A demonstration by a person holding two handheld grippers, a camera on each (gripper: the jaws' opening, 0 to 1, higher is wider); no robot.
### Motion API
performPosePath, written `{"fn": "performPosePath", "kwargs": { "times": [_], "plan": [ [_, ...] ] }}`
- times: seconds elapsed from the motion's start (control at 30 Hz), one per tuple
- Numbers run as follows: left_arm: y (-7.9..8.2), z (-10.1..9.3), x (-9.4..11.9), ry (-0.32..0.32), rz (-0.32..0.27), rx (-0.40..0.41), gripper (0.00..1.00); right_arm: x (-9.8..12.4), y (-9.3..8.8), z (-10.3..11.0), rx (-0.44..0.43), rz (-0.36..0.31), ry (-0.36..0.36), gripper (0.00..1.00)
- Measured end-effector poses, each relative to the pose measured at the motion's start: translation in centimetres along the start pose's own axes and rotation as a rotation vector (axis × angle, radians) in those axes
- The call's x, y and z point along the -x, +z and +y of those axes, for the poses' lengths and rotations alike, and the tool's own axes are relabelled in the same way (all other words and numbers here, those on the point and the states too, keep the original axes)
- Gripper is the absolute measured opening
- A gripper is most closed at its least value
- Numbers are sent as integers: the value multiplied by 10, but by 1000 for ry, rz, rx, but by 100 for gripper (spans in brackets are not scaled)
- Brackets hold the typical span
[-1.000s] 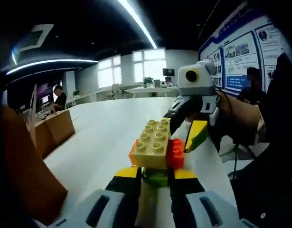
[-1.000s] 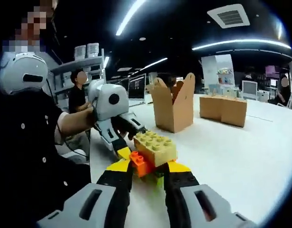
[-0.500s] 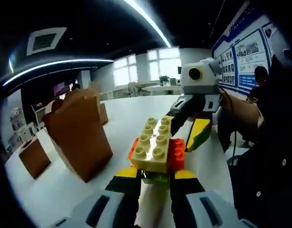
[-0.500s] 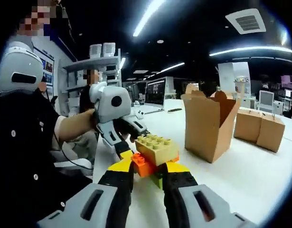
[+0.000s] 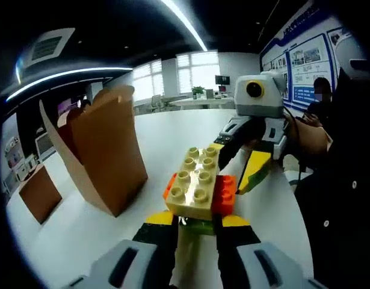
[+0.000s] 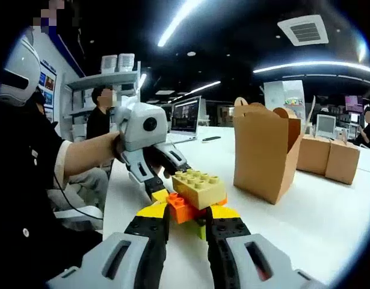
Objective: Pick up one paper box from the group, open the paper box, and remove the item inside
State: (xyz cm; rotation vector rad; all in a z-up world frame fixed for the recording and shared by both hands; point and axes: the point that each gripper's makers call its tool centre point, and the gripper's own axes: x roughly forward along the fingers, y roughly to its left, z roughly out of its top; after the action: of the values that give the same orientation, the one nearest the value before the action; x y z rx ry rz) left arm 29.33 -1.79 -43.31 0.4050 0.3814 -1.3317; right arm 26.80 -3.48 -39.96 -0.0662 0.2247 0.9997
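together both tools (image 5: 195,224) (image 6: 186,223) grip the brick stack (image 5: 198,188), with the opened paper box (image 5: 106,156) beside.

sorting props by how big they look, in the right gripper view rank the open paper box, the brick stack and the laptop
1. Open paper box, clearly largest.
2. Brick stack, held between both hand-held grippers, close to the camera, so its size is inflated.
3. Laptop, smallest-looking but farthest back, so true rank against the bricks is unsure.

Both views face each other closely, apparently sharing brick stack (image 5: 200,183) (image 6: 195,191).

open brown paper box (image 5: 103,153) upright beside brick stack (image 5: 200,186)
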Motion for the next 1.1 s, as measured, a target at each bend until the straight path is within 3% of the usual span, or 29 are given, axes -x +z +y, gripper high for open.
{"fn": "performPosePath", "kwargs": {
  "times": [0.13,0.23,0.5,0.7,0.8,1.1],
  "plan": [
    [2,3,-1,-1,-15,13,27,0,-5,-5,-31,7,-10,25],
    [0,4,-1,2,-8,13,28,0,-10,-6,-14,31,-3,26],
    [-1,5,5,7,-36,58,31,-1,-10,-2,-3,19,10,30],
    [-4,4,20,47,-56,92,42,13,3,-11,-9,-57,-14,39],
    [-7,5,33,99,-75,125,49,24,4,-20,-37,-66,-38,40],
    [-19,19,94,358,-136,231,54,66,-2,-46,-17,-22,-151,47]
  ]
}}
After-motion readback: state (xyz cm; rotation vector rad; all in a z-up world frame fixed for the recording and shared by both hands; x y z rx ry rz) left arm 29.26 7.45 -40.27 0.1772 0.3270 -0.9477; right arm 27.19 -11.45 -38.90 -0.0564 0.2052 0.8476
